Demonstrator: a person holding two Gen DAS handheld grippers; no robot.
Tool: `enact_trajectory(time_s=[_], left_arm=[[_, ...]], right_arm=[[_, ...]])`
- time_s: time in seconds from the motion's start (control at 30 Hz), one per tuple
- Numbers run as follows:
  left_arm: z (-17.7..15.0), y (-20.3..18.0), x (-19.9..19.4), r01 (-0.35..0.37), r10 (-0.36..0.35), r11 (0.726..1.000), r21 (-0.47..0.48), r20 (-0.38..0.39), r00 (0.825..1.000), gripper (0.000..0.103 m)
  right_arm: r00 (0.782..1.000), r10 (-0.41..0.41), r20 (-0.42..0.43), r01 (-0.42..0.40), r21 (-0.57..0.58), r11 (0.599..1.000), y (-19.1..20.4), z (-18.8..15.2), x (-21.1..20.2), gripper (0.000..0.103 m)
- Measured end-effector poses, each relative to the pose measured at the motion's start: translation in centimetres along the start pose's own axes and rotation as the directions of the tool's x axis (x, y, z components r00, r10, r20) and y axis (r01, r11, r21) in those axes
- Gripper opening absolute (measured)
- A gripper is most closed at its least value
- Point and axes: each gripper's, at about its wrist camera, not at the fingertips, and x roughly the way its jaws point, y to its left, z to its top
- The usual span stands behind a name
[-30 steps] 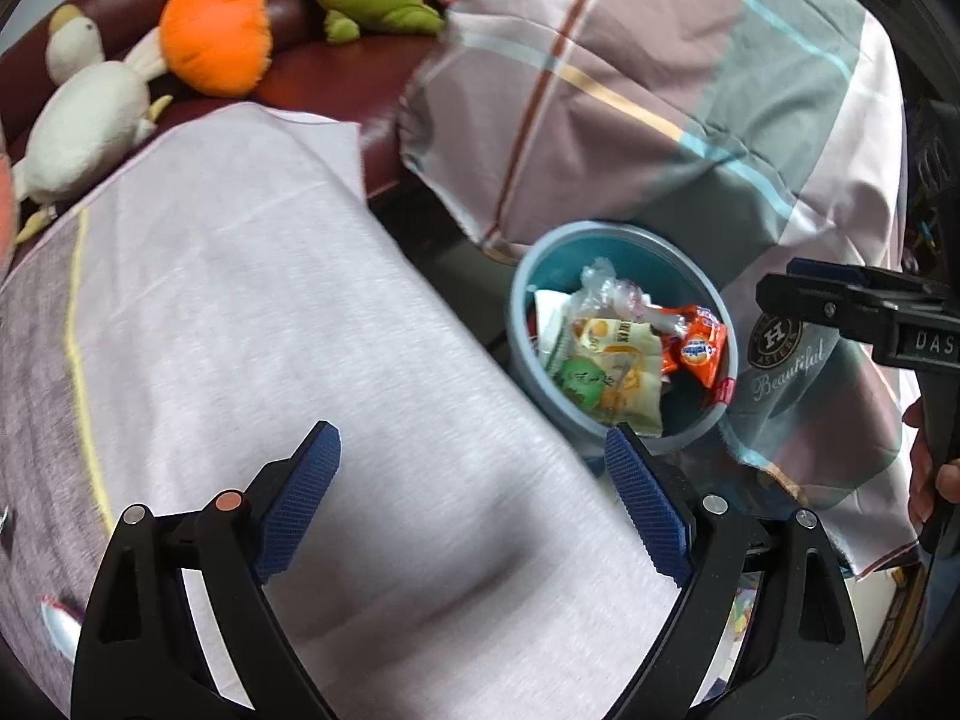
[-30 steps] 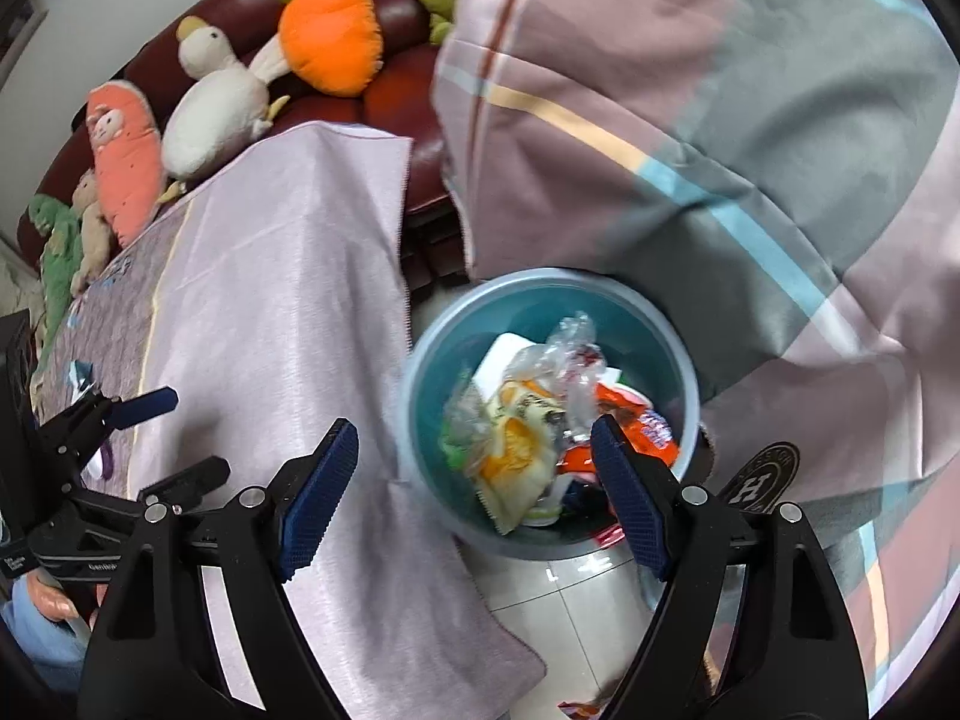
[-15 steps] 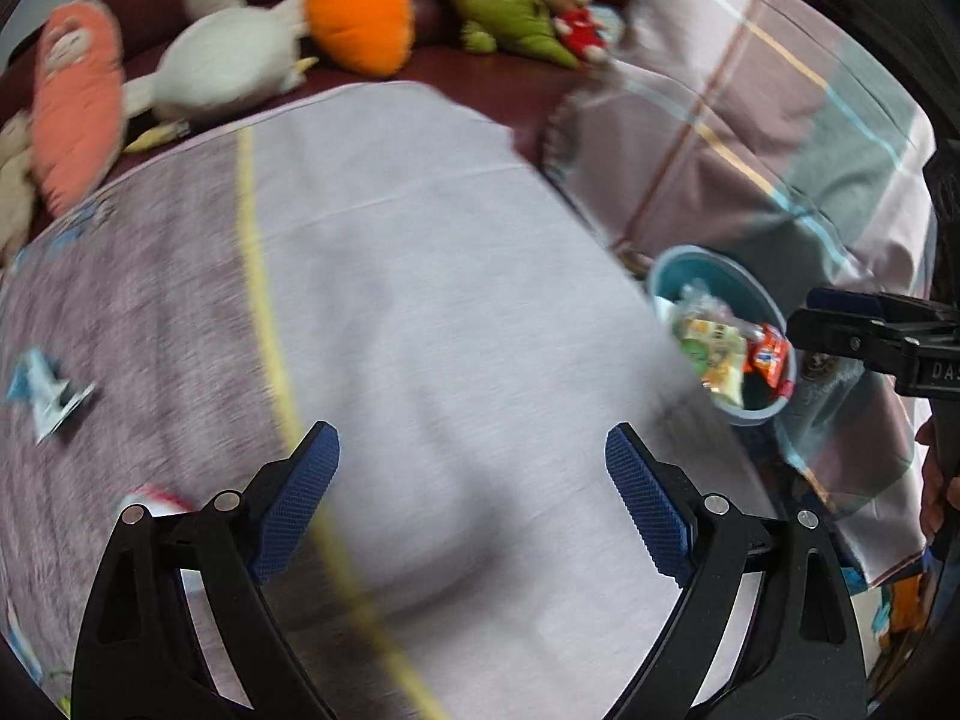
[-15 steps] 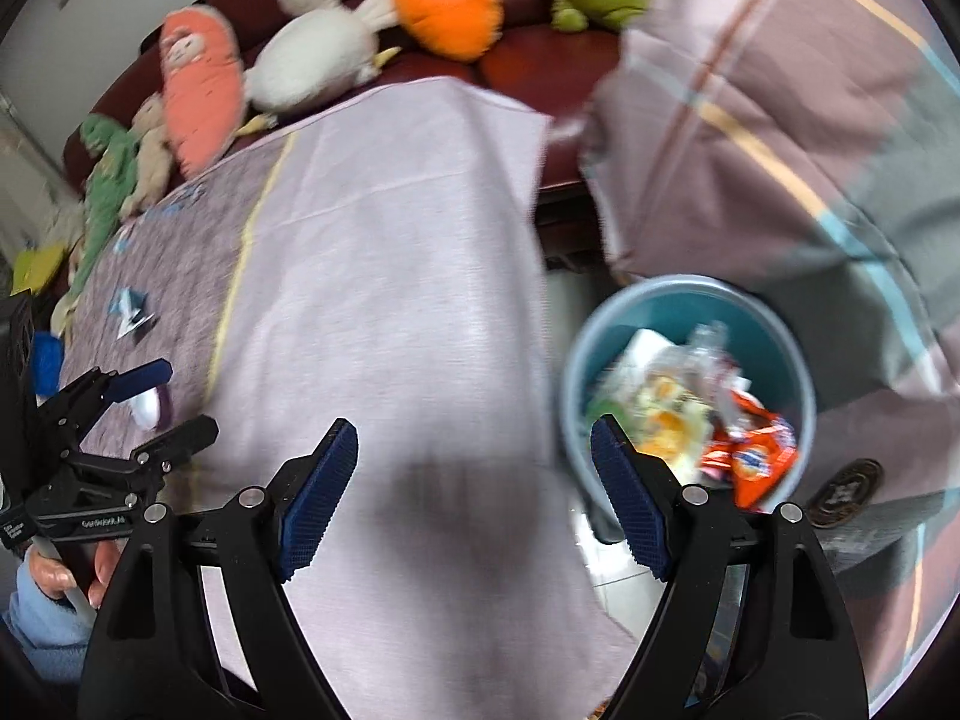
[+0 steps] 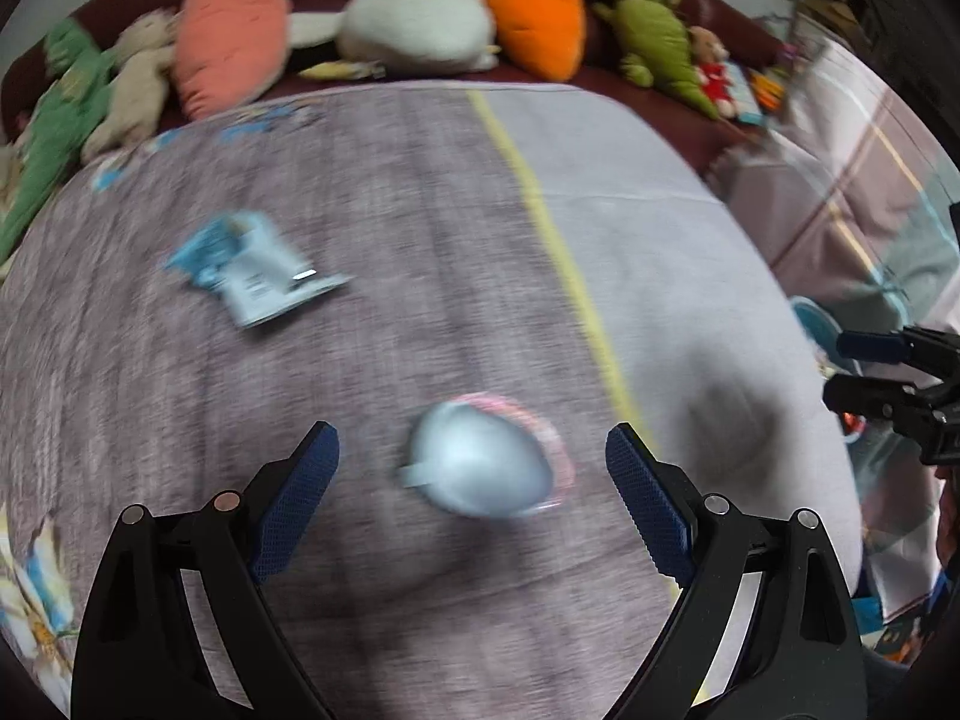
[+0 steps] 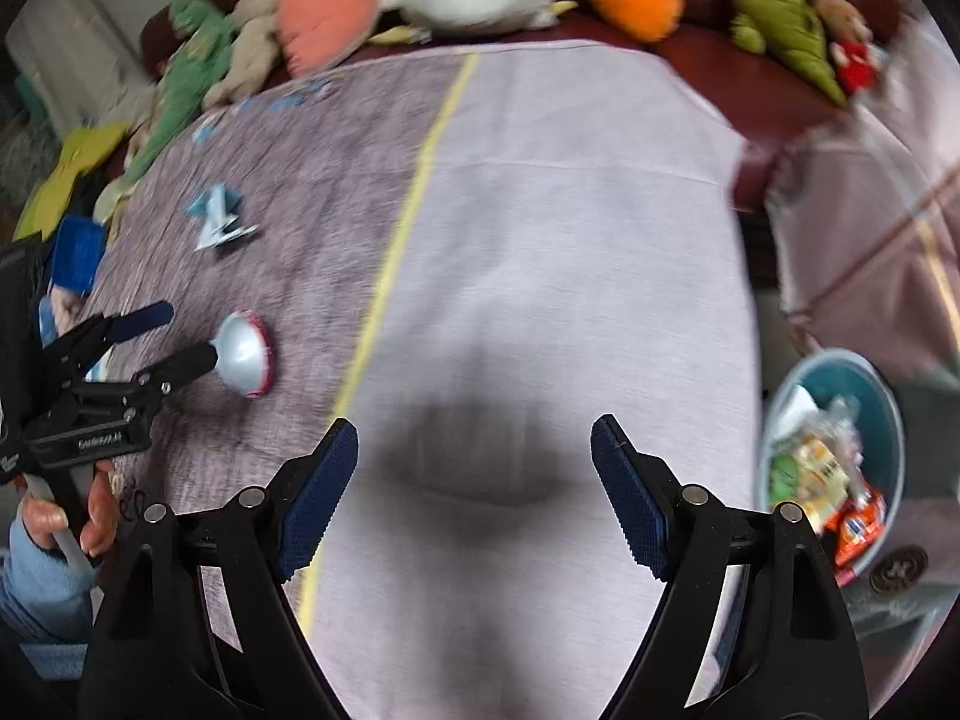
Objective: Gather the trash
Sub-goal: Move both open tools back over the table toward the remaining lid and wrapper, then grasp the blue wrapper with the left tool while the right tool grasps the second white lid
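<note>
You look down on a desk point(image 6: 540, 228) draped in cloth: mauve-grey on the side toward nine o'clock, pale lilac toward three o'clock, split by a thin yellow stripe point(image 6: 408, 204) running from twelve toward six. On the mauve half lies a crumpled light blue wrapper point(image 5: 252, 270), toward ten o'clock. Nearer you, at centre in the left view, sits a small silvery foil-lidded cup point(image 5: 486, 468) with a pink rim, tipped on its side. Both are blurred. The pale half carries only shadows.
</note>
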Motion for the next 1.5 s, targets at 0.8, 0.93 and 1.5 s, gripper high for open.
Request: enact_trajectory(time_s=[0.8,0.93,1.5], left_arm=[[-1.8,14.7,0.8,-0.079,0.074,0.966,-0.246,-0.029,0.997,0.091],[-1.6,15.1,1.2,-0.076,0.070,0.965,-0.252,-0.032,0.997,0.091],[3.5,12.3,3.0,-0.023,0.027,0.967,-0.255,0.012,1.000,0.091]], right_arm=[[0.984,0.062,-0.169,-0.112,-0.304,0.946,16.6,2.7,11.7,0.076],[0.983,0.054,-0.176,-0.111,-0.329,0.938,17.4,2.6,12.6,0.076],[0.992,0.087,-0.088,-0.103,-0.198,0.975,11.9,5.5,10.6,0.052]])
